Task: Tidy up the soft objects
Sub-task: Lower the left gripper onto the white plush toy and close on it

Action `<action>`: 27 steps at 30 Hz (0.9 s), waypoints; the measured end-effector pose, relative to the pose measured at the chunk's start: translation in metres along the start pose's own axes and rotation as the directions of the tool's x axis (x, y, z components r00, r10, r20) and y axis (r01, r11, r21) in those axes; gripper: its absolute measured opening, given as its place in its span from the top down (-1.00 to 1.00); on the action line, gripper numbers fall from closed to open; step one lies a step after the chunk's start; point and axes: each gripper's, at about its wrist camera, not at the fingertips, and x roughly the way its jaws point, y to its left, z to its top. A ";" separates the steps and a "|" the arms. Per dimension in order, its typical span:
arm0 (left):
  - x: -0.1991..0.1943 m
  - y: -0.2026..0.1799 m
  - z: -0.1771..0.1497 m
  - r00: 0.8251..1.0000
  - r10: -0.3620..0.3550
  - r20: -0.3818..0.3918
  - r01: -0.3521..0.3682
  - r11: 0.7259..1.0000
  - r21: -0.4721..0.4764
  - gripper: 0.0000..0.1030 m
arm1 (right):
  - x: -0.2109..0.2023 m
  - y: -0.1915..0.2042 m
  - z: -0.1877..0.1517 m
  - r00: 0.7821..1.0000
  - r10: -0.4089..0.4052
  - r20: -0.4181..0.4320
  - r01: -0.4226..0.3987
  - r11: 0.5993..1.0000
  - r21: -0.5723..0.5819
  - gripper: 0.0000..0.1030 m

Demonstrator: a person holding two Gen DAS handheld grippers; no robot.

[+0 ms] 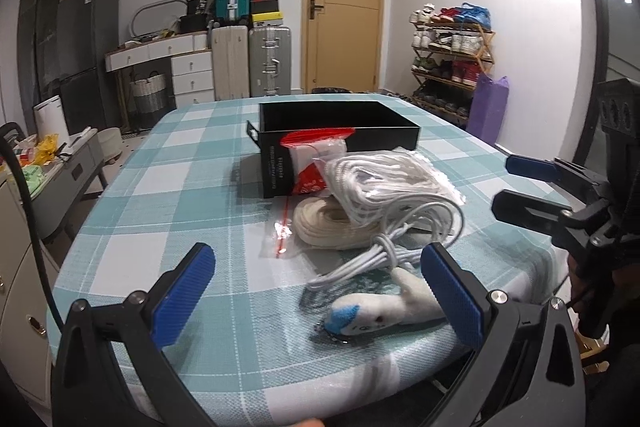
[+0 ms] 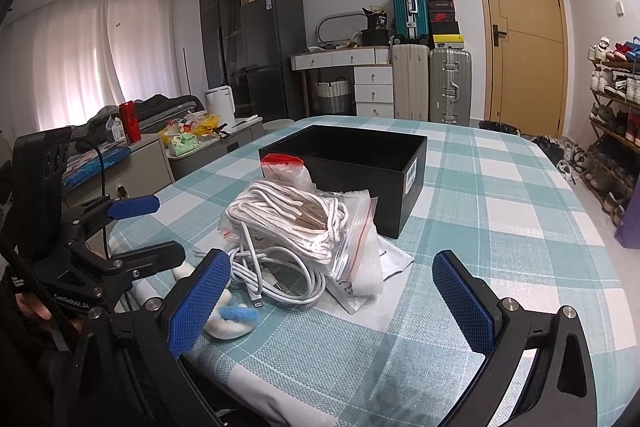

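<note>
Hovering low over the near edge of the teal-and-white checked tablecloth (image 1: 168, 187), both tools hold nothing at all. The left gripper (image 1: 318, 291), black frame with blue ribbed pads, is spread wide, and the small white felt toy with a blue patch (image 1: 376, 311) lies on the cloth between its fingers, nearer the right-hand pad at four o'clock of the frame. That framing looks deliberate: my read is the toy is the first pick.

Over at three o'clock in the left wrist view, the right gripper (image 1: 516, 183) hangs in the air, fingers parted, well clear of the pile. From its own camera the right gripper (image 2: 332, 291) is just as open, with the coiled white charging cable (image 2: 280, 279) straight ahead at twelve o'clock.

And what a pile! A clear zip bag of white cord (image 2: 288, 219) sits on top, a flat cream rope coil (image 1: 324, 227) peeks out beneath it, and a red-topped plastic pouch (image 1: 316, 155) leans against the black rectangular open box (image 2: 360, 163). The box stands just behind the heap, mouth up and showing nothing inside from here, so it looks like the destination.

Nothing is sorted yet. The cable loops lie close to the toy, so a snag is a fair worry on the lift.
</note>
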 end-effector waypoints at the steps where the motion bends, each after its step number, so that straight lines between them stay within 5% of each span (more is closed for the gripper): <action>1: 0.000 -0.001 0.000 1.000 -0.011 -0.004 0.011 1.000 0.006 -1.00 | -0.001 0.002 -0.001 1.000 -0.001 0.001 0.001 1.000 -0.001 -0.99; 15: 0.007 -0.028 -0.008 0.992 -0.091 -0.083 0.101 0.988 0.115 -1.00 | -0.004 0.001 -0.001 1.000 -0.003 -0.001 0.003 1.000 0.006 -0.99; 27: 0.016 -0.050 -0.015 0.986 -0.068 -0.151 0.096 0.978 0.186 -1.00 | -0.003 0.000 -0.001 1.000 -0.006 -0.003 0.006 1.000 0.008 -0.99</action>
